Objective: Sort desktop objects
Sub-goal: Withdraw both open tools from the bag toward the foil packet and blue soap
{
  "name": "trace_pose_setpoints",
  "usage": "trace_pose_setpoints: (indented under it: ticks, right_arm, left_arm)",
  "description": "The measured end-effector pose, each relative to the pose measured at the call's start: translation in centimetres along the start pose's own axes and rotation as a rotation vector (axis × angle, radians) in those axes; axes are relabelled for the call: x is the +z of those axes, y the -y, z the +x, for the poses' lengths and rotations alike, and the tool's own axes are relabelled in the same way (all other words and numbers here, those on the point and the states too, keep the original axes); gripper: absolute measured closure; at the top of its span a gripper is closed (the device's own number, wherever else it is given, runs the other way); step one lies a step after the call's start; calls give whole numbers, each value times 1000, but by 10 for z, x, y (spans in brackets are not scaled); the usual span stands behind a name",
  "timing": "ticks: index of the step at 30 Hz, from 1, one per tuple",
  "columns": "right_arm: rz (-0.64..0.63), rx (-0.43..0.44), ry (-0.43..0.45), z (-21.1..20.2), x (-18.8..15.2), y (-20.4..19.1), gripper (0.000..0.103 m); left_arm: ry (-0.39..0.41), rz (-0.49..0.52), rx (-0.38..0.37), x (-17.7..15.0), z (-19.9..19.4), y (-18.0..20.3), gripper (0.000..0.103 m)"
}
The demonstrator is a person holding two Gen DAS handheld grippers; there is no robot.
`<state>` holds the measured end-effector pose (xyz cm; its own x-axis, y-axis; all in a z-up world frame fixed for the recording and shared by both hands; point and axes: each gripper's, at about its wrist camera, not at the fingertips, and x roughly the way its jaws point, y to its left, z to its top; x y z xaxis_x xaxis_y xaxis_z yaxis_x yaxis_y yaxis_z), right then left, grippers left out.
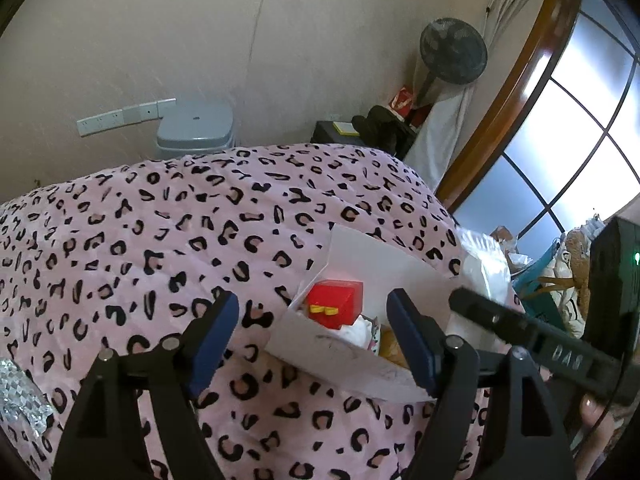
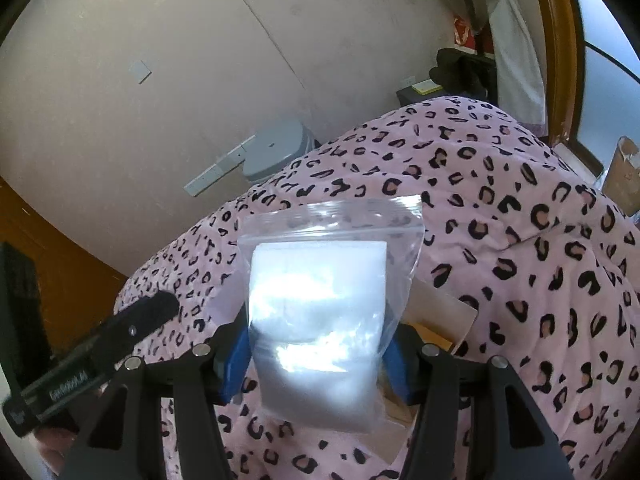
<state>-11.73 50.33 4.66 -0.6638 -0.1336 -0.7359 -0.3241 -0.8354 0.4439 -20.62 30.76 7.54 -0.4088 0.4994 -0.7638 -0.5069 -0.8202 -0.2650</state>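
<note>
A white open box (image 1: 320,352) lies on the pink leopard-print cover (image 1: 140,240). Inside it are a red carton with a yellow logo (image 1: 334,304) and some small packets. My left gripper (image 1: 312,304) hovers in front of the box, open, with nothing between its blue pads. My right gripper (image 2: 316,348) is shut on a clear zip bag with white contents (image 2: 320,292), held upright above the box's edge (image 2: 444,312). The bag (image 1: 484,276) and the right gripper's finger (image 1: 500,320) also show at the right of the left wrist view. The left gripper's finger (image 2: 148,312) shows at the left of the right wrist view.
A crinkled silver foil packet (image 1: 20,400) lies on the cover at the far left. Behind the bed stand a grey lidded bin (image 1: 196,130), a black side table (image 1: 328,132) and a floor fan (image 1: 452,52). Bags and clutter (image 1: 560,280) pile up under the window at the right.
</note>
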Motion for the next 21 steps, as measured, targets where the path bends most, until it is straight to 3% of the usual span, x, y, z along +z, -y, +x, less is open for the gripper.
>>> trace_pose_setpoints:
  ticks: [4, 12, 21]
  right_arm:
    - [2, 10, 18, 0, 7, -7, 45]
    - [61, -42, -48, 23, 2, -3, 45]
    - [214, -22, -78, 18, 9, 19, 33]
  left_arm:
    - [1, 10, 9, -2, -8, -2, 25]
    - [-3, 25, 24, -5, -11, 0, 25]
    - [-7, 39, 20, -7, -11, 4, 25]
